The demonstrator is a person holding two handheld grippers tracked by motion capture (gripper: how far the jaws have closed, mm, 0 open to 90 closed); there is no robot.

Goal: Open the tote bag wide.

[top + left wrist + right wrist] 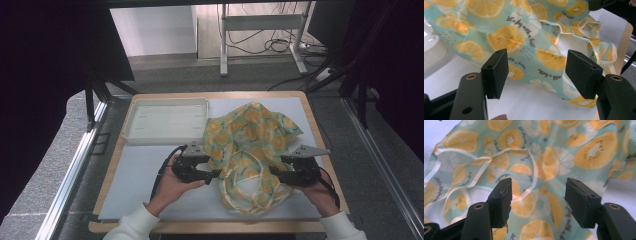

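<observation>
A crumpled cloth (252, 150) printed with orange slices lies on the surface (150, 180), bunched between the two grippers. The left gripper (212, 173) is held at the cloth's left edge and the right gripper (276, 175) at its right edge, and both sets of jaws stand wide with nothing pressed between them. The step in hand is judged to be the approach to a two-sided grasp, probably for spreading or folding the cloth. The next move would call for each set of jaws to be pushed on over a hem and closed on a single layer, not on a bunch of folds.

In the left gripper view the cloth (524, 42) lies just beyond the jaws, its lower edge resting on the white surface (529, 105). In the right gripper view the pale hem (531, 170) is seen looping directly ahead of the jaws. A white tray (165, 121), well beyond the left jaws, is seen from the high view.
</observation>
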